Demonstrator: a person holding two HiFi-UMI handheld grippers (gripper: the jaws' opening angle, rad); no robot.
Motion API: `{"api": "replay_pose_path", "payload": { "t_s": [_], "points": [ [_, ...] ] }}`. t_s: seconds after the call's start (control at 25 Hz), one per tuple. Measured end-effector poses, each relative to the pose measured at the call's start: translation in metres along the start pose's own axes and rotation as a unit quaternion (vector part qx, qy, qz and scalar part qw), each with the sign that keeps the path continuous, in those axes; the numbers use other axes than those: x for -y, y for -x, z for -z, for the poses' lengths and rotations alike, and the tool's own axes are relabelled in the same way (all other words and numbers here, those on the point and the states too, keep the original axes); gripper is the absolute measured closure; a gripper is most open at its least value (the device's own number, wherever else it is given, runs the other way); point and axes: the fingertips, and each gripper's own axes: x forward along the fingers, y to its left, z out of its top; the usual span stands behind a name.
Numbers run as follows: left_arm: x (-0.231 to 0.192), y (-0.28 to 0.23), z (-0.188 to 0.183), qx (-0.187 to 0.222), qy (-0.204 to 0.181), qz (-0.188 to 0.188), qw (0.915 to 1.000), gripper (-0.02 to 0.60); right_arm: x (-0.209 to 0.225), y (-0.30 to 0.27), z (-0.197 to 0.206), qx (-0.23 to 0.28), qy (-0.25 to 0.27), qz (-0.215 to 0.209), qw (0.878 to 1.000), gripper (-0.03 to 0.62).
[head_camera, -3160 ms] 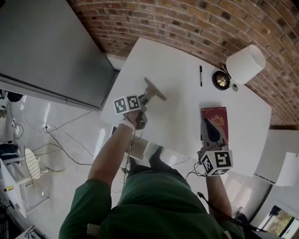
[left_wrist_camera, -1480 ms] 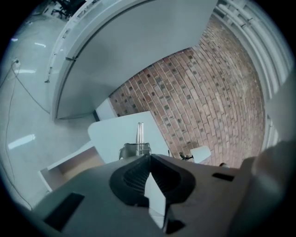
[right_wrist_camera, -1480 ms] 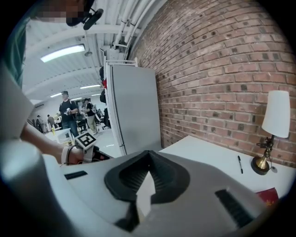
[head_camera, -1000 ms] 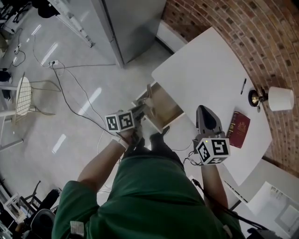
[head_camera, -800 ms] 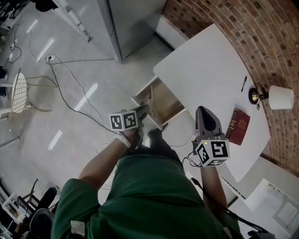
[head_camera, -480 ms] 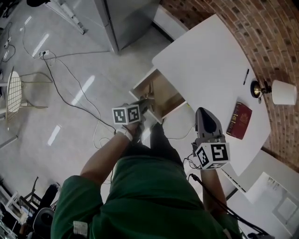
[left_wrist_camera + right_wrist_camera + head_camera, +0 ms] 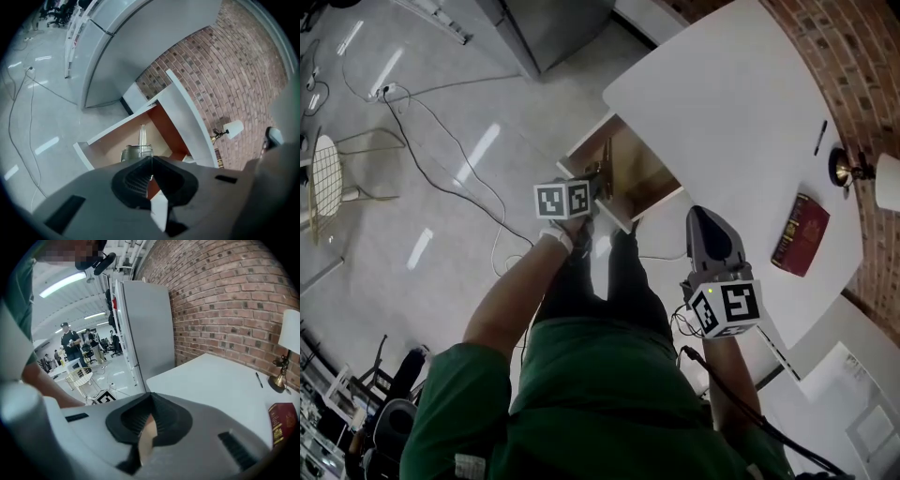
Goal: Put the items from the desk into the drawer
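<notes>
Head view takes in the whole layout. The white desk (image 7: 722, 103) stands against the brick wall, and at its near side the drawer (image 7: 649, 176) is pulled open, its wooden floor bare and ready to receive things. The left gripper (image 7: 589, 192) hangs at the drawer's front edge, clenched on a brush-like tool (image 7: 604, 176) and tilted downward. My guess is that this lets the tool be lowered inside and let go. The right gripper (image 7: 705, 216) is held off to the side in front of the desk, its jaws pressed together on nothing, apparently just waiting. A red book (image 7: 801, 234) and a pen (image 7: 820, 138) lie on the desk near the lamp (image 7: 844, 171), not yet put away.

Left gripper view adds what the head view hides. The tool's metal collar and thin end poke out past the closed tips, directly above the drawer floor. Right gripper view confirms the empty pinch and looks across the desk top to the book at its far right.
</notes>
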Motion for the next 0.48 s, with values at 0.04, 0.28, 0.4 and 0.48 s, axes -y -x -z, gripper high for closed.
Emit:
{"api": "replay_pose_path", "payload": {
  "t_s": [0.04,0.28,0.4,0.48],
  "points": [
    [-0.003,-0.007,0.0,-0.004,-0.002,-0.006,1.0,0.568,0.002,-0.001,0.006,-0.004,-0.003,-0.001,1.0,0.589],
    [-0.019,-0.043,0.002,-0.019,-0.015,-0.033,0.9992,0.568,0.017,-0.008,0.038,-0.03,-0.018,-0.004,0.999,0.589],
    [-0.027,-0.061,0.005,-0.022,-0.005,-0.046,0.9987,0.568,0.025,-0.012,0.05,-0.039,-0.023,-0.005,0.999,0.589],
    [-0.032,-0.073,0.008,-0.023,0.007,-0.053,0.9983,0.568,0.03,-0.015,0.057,-0.045,-0.029,-0.006,0.999,0.589]
  ]
}}
